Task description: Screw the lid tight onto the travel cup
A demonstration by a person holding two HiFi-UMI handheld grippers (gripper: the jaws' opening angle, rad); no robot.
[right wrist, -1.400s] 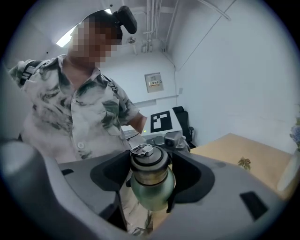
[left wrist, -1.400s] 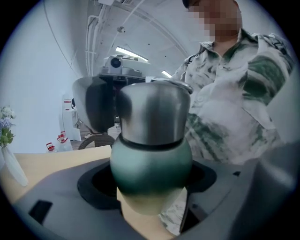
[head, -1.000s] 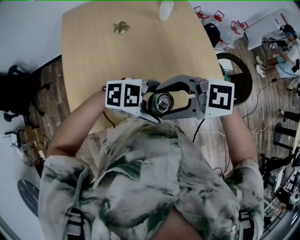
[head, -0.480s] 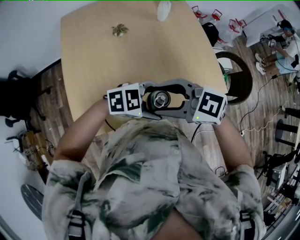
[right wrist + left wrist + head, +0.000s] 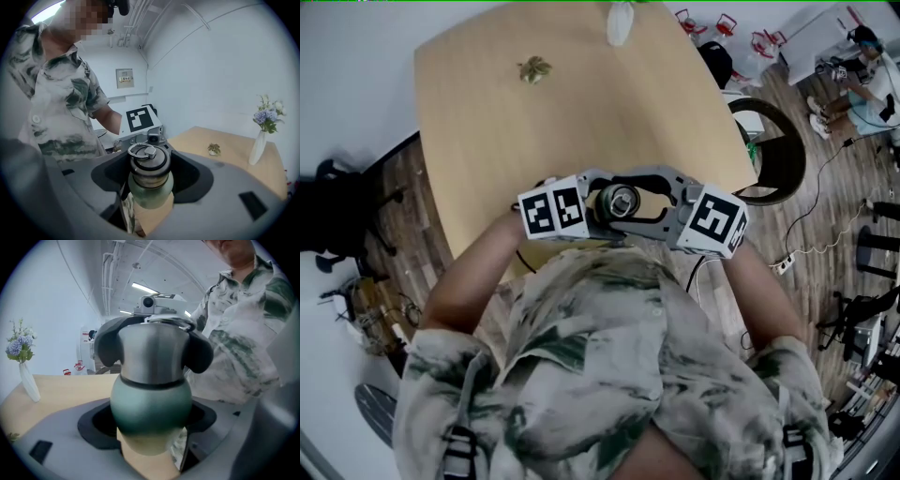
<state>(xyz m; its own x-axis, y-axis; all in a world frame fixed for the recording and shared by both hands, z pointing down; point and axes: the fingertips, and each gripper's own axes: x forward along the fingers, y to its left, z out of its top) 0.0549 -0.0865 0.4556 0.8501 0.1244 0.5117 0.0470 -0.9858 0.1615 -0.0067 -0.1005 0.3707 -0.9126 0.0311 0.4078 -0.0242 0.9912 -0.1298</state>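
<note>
Travel cup [image 5: 151, 406]: green body, upright, held over the near edge of the counter [image 5: 581, 103], close to the person's patterned shirt [image 5: 609, 366]. Cannot tell whether its base touches the counter. Steel lid [image 5: 149, 161] with ring handle sits on top of the cup. Left hand-held gripper [image 5: 150, 425] is clamped around the green body. Right hand-held gripper [image 5: 150, 183] comes in from the opposite side, jaws set wide and closed on the lid; its black pads [image 5: 107, 344] press both sides of the steel. Further out on the counter: small potted plant [image 5: 532, 68] and, at the far edge, a white vase of flowers [image 5: 260, 140], both well apart from the cup.
</note>
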